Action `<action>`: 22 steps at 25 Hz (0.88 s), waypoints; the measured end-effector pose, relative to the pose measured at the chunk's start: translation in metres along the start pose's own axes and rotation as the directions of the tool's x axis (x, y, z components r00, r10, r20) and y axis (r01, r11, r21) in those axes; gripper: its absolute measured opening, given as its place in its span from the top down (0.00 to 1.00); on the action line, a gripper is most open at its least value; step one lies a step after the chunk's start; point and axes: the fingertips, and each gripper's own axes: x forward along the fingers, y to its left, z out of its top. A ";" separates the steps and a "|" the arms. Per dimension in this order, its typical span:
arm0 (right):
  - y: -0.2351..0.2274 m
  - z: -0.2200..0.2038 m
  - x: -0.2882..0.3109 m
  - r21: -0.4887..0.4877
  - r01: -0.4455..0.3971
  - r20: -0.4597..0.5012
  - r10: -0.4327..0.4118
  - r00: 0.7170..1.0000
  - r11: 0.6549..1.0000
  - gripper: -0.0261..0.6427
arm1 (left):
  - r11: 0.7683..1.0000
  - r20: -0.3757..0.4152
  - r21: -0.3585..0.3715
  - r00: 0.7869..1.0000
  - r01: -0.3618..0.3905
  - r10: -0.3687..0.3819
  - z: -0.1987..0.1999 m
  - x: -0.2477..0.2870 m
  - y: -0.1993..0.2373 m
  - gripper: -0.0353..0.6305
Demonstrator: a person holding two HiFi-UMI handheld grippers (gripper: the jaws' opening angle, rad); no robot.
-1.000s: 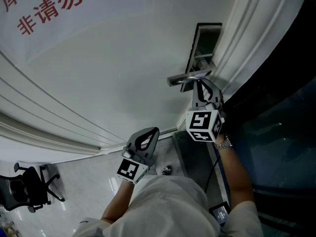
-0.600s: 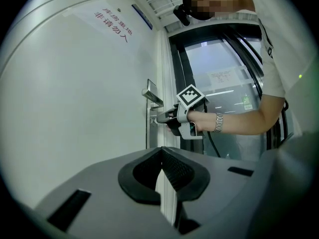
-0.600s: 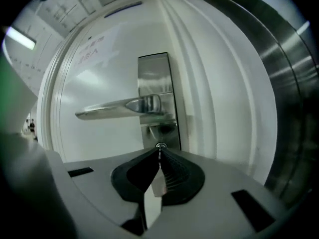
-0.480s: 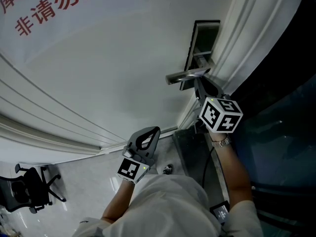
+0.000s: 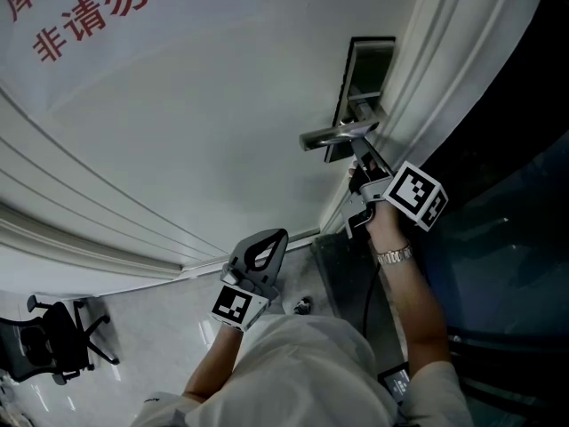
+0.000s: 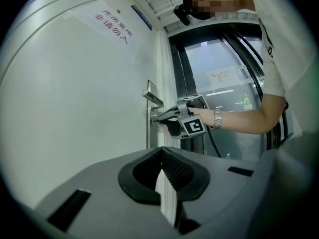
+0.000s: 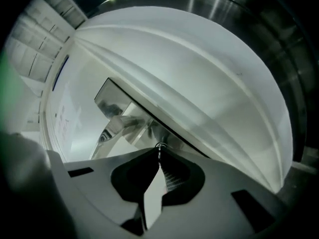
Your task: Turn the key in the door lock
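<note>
Jaws of right gripper [image 7: 159, 154] clamp the small silver metal key [image 7: 159, 146], shaft pointing straight ahead into the brushed-steel lock plate [image 7: 112, 101]; left gripper [image 5: 260, 250], closed empty, well apart.

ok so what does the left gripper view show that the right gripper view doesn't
Only the left gripper view: the right tool seen from the side, the wristwatch on the arm behind it, the red-lettered sign, and the left tool, shut and empty. Only the right gripper view: the key pinched at the right tool's tips, close up. Both: the white door and its metal handle.
</note>
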 end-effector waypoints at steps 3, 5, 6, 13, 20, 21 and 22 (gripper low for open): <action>-0.001 0.000 0.000 0.093 -0.026 0.007 0.025 1.000 0.995 0.94 | 1.000 -0.003 0.002 1.000 0.000 0.001 0.000 -0.002 0.000 0.94; -0.001 -0.001 0.000 0.161 -0.042 0.017 0.040 0.999 0.986 0.94 | 1.000 -0.004 0.003 1.000 0.001 -0.001 -0.001 -0.003 -0.001 0.94; -0.002 -0.001 0.000 0.207 -0.052 0.022 0.049 0.999 0.977 0.94 | 1.000 -0.004 0.003 1.000 0.003 -0.003 -0.001 -0.003 -0.002 0.94; -0.002 -0.002 0.000 0.169 -0.052 -0.004 0.054 0.999 0.984 0.92 | 1.000 -0.002 0.004 1.000 0.008 -0.008 -0.001 -0.007 -0.005 0.94; 0.020 -0.012 -0.006 -0.688 0.019 -0.066 -0.088 0.994 0.726 0.73 | 1.000 -0.006 -0.003 1.000 -0.016 0.016 -0.003 -0.014 0.001 0.94; 0.021 -0.013 -0.006 -0.780 0.036 -0.052 -0.123 0.991 0.624 0.73 | 1.000 -0.006 -0.003 1.000 -0.017 0.017 -0.004 -0.015 0.001 0.94; 0.021 -0.013 -0.007 -0.849 0.051 -0.035 -0.151 0.988 0.525 0.73 | 1.000 -0.006 -0.004 1.000 -0.016 0.016 -0.004 -0.015 0.001 0.94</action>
